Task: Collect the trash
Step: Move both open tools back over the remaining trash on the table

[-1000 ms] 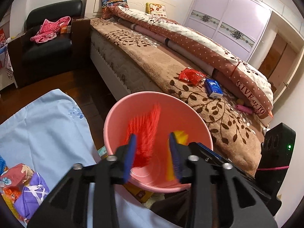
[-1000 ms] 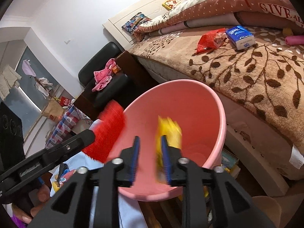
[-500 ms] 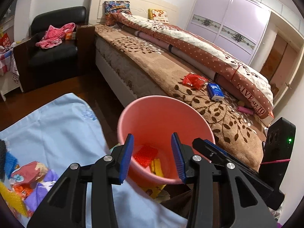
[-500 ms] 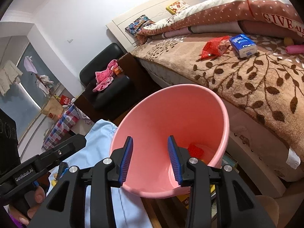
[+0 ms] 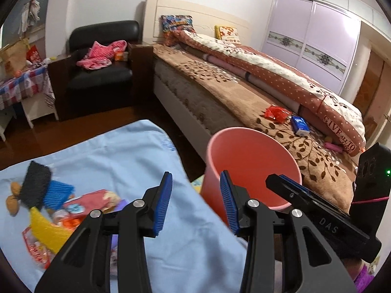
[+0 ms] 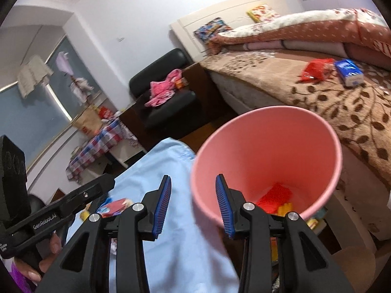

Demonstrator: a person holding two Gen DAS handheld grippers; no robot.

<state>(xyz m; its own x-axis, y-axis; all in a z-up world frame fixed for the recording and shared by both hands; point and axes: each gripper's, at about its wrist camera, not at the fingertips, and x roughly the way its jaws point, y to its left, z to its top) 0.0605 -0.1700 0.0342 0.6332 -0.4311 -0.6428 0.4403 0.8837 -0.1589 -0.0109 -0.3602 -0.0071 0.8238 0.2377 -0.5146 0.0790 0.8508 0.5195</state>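
Left wrist view
Left gripper point(image 5: 195, 201): jaws are standing spread apart, holding nothing, hovering over the edge of the light blue cloth point(image 5: 117, 151) beside the pink bin point(image 5: 251, 168).
Pink bin: is standing upright between the cloth and the bed point(image 5: 220, 92); its contents are not showing from this angle.
Trash pile point(image 5: 46, 210): is lying on the cloth at lower left, with a dark scrubbing pad point(image 5: 36, 183), a blue ribbed piece point(image 5: 58, 194), a yellow piece point(image 5: 47, 232) and printed wrappers overlapping one another.
Bed: is carrying a red wrapper point(image 5: 276, 113) and a blue tissue pack point(image 5: 300, 125) just beside each other on the brown leaf-pattern blanket.
Right gripper point(image 5: 317, 217): is showing only from the side at right; I cannot tell its jaw state here.
Armchair point(image 5: 102, 56): is sitting near the headboard with pink clothes on the seat.

Right wrist view
Right gripper point(image 6: 193, 206): jaws are gaping wide and gripping nothing, straddling the near rim of the pink bin point(image 6: 266, 151).
Pink bin: is holding a red ribbed piece point(image 6: 276, 196) and a yellow piece point(image 6: 286, 208) at the bottom, touching.
Left gripper point(image 6: 63, 206): is reaching in from the left, seen side-on.
Bed point(image 6: 317, 92): is showing the red wrapper point(image 6: 315, 69) and the blue tissue pack point(image 6: 348, 72).
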